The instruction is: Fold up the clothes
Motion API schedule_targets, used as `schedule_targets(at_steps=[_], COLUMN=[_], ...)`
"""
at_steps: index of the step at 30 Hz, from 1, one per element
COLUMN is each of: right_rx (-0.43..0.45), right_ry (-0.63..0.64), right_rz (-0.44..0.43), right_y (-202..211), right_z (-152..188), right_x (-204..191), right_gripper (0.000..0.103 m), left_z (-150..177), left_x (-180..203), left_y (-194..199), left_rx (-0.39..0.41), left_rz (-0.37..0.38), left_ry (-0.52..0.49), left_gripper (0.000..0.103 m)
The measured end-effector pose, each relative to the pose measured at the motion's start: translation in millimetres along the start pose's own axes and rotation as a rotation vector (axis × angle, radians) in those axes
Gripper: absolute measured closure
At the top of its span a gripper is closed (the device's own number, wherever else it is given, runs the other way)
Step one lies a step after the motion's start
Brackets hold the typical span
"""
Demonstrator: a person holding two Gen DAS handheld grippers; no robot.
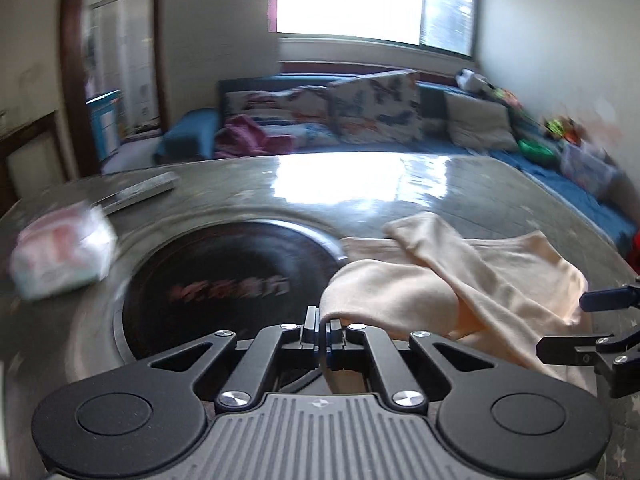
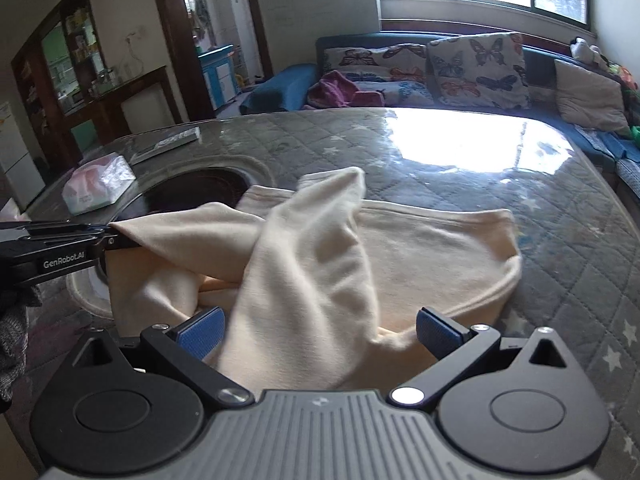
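Observation:
A cream garment (image 1: 460, 280) lies rumpled on the glass-topped table (image 1: 440, 184), with one sleeve thrown across its body. My left gripper (image 1: 322, 330) is shut on an edge of the cream garment, which runs down between the closed fingers. In the right wrist view the left gripper (image 2: 110, 240) comes in from the left and pinches a corner of the garment (image 2: 420, 252), lifting it slightly. My right gripper (image 2: 320, 332) is open, its blue pads (image 2: 202, 330) wide apart with a fold of cloth lying loose between them. The right gripper (image 1: 576, 324) shows at the right edge of the left wrist view.
A soft tissue pack (image 2: 98, 186) sits at the table's left, with a flat book (image 2: 172, 140) behind it. A dark round inset (image 1: 224, 280) fills the table's middle, partly under the garment. A blue sofa (image 2: 460, 68) with butterfly cushions stands beyond the table. A grey knitted sleeve (image 2: 12, 320) is at the left.

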State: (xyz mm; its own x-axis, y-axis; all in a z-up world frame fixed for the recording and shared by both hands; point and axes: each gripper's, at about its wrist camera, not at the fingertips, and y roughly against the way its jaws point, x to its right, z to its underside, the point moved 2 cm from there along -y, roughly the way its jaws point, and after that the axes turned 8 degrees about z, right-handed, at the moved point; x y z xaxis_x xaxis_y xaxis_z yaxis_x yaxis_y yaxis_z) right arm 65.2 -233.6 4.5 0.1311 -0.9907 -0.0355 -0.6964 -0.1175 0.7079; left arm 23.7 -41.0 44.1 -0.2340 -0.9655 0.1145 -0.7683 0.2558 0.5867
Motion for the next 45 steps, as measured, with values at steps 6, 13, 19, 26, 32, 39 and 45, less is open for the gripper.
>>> schedule_targets(at_steps=[6,13,19,26,32,39,45], right_rx=[-0.018,-0.051,-0.068,-0.06,-0.068,-0.042,-0.037], right_ry=[0.051,0.093,0.156,0.222,0.194,0.164,0.125], right_rz=[-0.018,-0.041,-0.045,-0.023,-0.052,-0.051,-0.021], right_y=[-6,-11,-8,-5,-3,-1,-6], right_z=[0,11,27,34,28,11,5], right_x=[-17,-33,-44,-51,-44,-36,-22], right_gripper=[0.0,0.0,0.0,0.0,0.0,0.0,0.0], left_z=[31,66,81,87,85,69,54], left_x=[-35,-60,-71,-73,-75,-71,-54], left_y=[33,55,68,77,79,91,93], left_rx=[-0.008,-0.055,-0.07,-0.083,-0.088,-0.016,0.031], left_rz=[-0.122,-0.198,-0.247,-0.27,-0.295,-0.291,-0.208], left_ry=[0.091,0.164,0.224,0.24,0.223,0.187,0.159], left_gripper=[0.1,0.1,0.1,0.099,0.07,0.04,0.038])
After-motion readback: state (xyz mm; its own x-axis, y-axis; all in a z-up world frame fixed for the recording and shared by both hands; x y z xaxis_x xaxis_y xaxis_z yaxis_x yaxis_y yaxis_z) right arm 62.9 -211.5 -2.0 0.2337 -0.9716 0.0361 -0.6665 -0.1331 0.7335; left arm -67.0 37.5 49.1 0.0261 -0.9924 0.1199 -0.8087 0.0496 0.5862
